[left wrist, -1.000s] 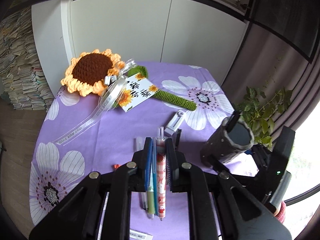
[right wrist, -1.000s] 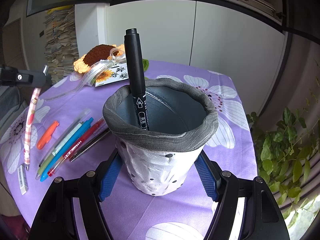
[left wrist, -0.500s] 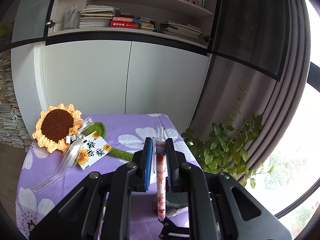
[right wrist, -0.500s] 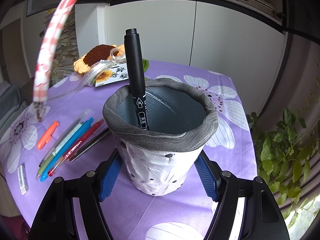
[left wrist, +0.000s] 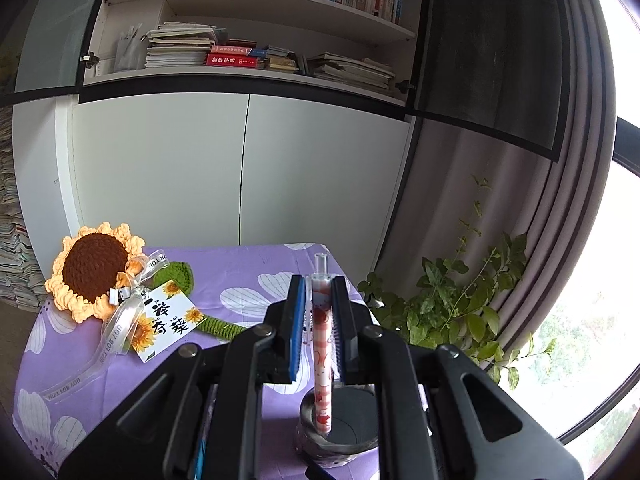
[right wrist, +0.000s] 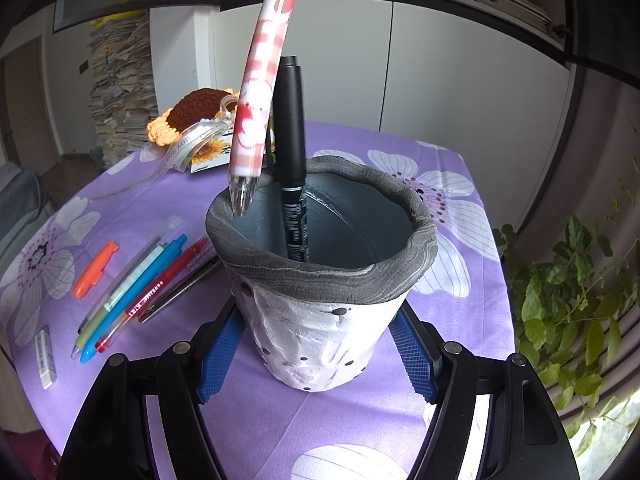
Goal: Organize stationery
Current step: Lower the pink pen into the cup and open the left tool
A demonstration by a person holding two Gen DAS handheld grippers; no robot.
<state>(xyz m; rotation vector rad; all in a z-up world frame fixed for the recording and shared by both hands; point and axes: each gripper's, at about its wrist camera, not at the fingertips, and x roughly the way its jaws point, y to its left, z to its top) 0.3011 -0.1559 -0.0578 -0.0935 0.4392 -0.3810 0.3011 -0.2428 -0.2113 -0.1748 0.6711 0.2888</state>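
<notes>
Currently we hold the patterned pen in the left gripper, jaws narrow and clamped on its barrel. We hold the cup in the right gripper, pads pressed on both sides of its white wall. The cup stands on the purple cloth.

Step in hand: lower the pen into the cup.

1. In the right wrist view the pen tip sits just over the near-left rim, barely inside the opening. We judge the margin to be thin.
2. We shift the tip toward the middle of the opening before lowering. A tip that lands on the thick rim could tilt the pen in the jaws.
3. We keep clear of the black marker, which stands upright inside and leans toward the same side.
4. We keep the pen near upright, tip down, and lower until the tip is well below the rim.
5. We release only then. The cup stays braced by the right gripper throughout.

Inventory, counted from the right wrist view:

- Cups: one.
- Items in the cup: one, the marker.
- Pens in hand: one.
- Pens lying side by side on the cloth, left of the cup: at least four, namely green, blue, red and dark. A clear one may lie among them; we cannot tell.
- Orange items: one, type unclear.
- Erasers: one.
- Crochet sunflowers: one, with a card, at the far edge.
</notes>
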